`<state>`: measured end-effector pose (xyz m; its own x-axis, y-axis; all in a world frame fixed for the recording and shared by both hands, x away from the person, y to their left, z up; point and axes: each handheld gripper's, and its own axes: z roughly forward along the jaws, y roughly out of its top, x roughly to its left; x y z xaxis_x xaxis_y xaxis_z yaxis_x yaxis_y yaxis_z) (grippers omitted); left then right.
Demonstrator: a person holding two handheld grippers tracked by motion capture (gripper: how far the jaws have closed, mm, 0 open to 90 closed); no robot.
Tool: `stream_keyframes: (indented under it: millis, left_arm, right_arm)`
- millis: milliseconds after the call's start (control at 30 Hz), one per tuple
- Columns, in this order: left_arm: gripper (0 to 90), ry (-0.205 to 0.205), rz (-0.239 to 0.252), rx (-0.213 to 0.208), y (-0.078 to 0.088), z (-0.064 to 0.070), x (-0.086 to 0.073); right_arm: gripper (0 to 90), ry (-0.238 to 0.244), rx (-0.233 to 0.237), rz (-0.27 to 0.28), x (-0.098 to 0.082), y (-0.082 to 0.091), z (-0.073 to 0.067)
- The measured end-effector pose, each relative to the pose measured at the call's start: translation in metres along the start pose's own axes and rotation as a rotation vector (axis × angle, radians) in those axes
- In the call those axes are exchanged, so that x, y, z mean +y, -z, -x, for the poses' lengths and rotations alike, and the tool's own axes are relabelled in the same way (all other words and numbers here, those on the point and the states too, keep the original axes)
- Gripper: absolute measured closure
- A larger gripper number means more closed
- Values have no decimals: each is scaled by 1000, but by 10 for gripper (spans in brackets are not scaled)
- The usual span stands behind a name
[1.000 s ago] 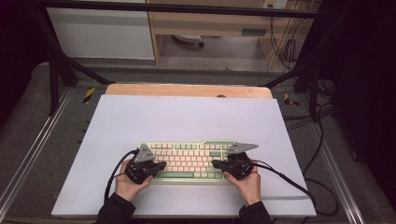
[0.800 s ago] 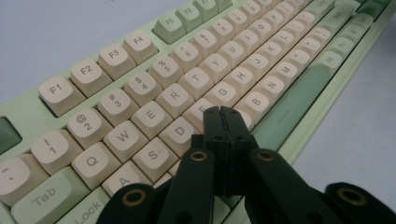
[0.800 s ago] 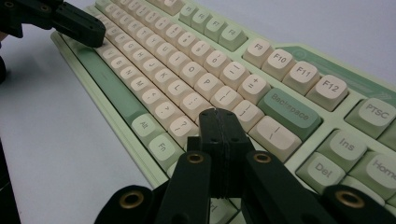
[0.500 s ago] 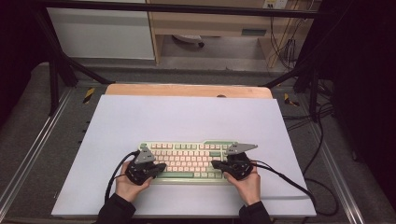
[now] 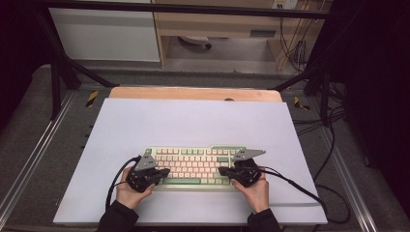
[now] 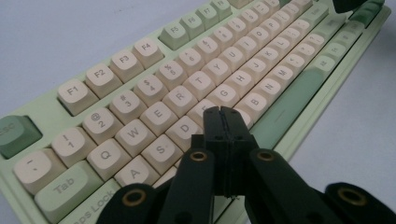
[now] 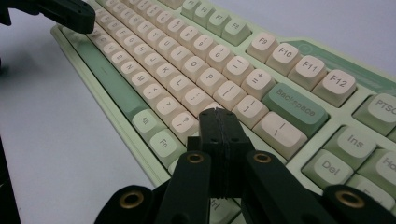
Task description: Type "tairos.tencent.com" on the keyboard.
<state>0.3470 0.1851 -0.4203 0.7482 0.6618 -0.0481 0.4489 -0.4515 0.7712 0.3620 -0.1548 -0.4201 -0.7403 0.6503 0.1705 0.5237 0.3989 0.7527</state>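
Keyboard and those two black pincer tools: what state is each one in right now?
Keyboard: lying flat on the white table cover, keys facing up, all keycaps in view in place.
Left gripper: jaws shut together, nothing between them, tip over the keys near D and F.
Right gripper: jaws shut together, nothing held, tip over the keys at the right end of the letter rows.

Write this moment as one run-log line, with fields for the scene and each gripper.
scene: keyboard on white sheet | left gripper: jaws shut, empty, over left keys | right gripper: jaws shut, empty, over right keys
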Motion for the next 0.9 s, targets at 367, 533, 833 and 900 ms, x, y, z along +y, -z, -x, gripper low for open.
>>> stream_keyframes:
  millis: [367,533,833,900]
  left_arm:
    - [900,27,25,23,10,-10,1]
    - [900,27,24,35,9,-12,5]
    - [900,27,9,46,0,-14,12]
    - [900,26,6,50,-1,-15,13]
  right_arm:
    - [900,4,11,14,1,1,0]
    - [900,4,13,15,1,1,-1]
    - [900,6,15,14,1,2,0]
    - [900,6,14,14,1,2,-1]
